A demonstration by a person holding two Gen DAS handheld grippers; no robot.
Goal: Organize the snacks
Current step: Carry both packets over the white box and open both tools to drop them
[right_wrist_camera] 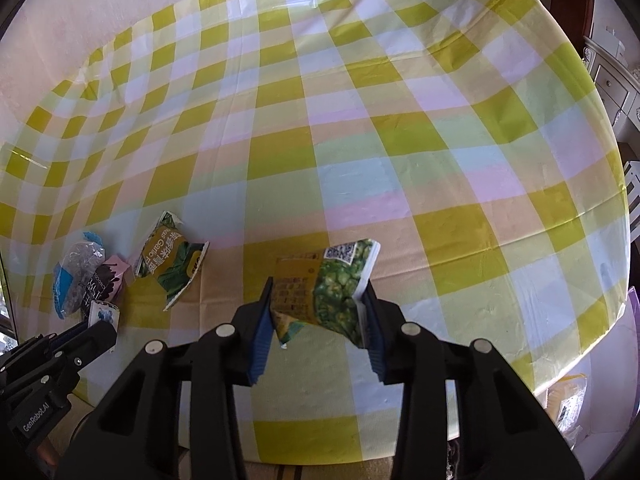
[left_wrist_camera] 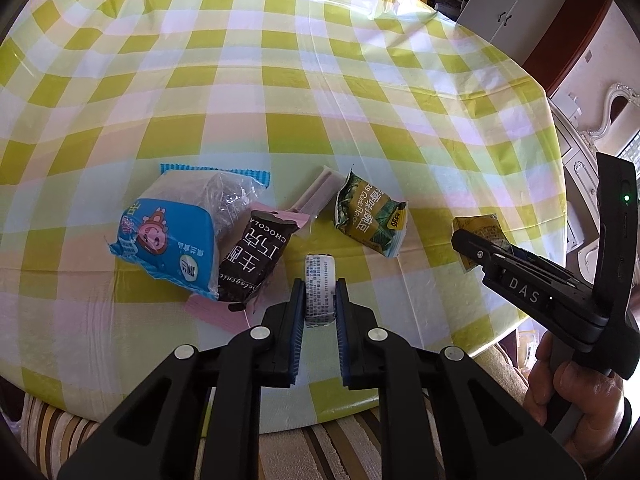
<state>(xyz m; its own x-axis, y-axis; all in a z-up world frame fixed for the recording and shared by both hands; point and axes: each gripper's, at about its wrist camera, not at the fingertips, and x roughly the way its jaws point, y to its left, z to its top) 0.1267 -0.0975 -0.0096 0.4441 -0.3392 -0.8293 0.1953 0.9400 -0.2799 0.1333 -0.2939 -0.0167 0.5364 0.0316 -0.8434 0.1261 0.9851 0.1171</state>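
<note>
Left fingers (left_wrist_camera: pixel 320 292) are narrow, pinched on a small white packet (left_wrist_camera: pixel 319 280) at its sides; packet sits low over the surface (left_wrist_camera: pixel 280 80), near the front edge. Right fingers (right_wrist_camera: pixel 318 312) are closed on a pea pouch (right_wrist_camera: pixel 326 284), gripped across its width and lifted clear of the cloth. Judgement: both are light, crinkly film packs, soft and likely slick, so a grip across the filled middle should hold better than one on a seam. Still lying loose: blue bag (left_wrist_camera: pixel 168 236), chocolate bar (left_wrist_camera: pixel 256 256) touching it on a pink wrapper (left_wrist_camera: pixel 218 312), a pale stick (left_wrist_camera: pixel 316 192), and a second green pouch (left_wrist_camera: pixel 370 216) just beside that. Room: the far half of the cloth is open for either hand. Risk: both hands work close to the near edge, and the right-side edge drops off just beyond the pea pouch.
</note>
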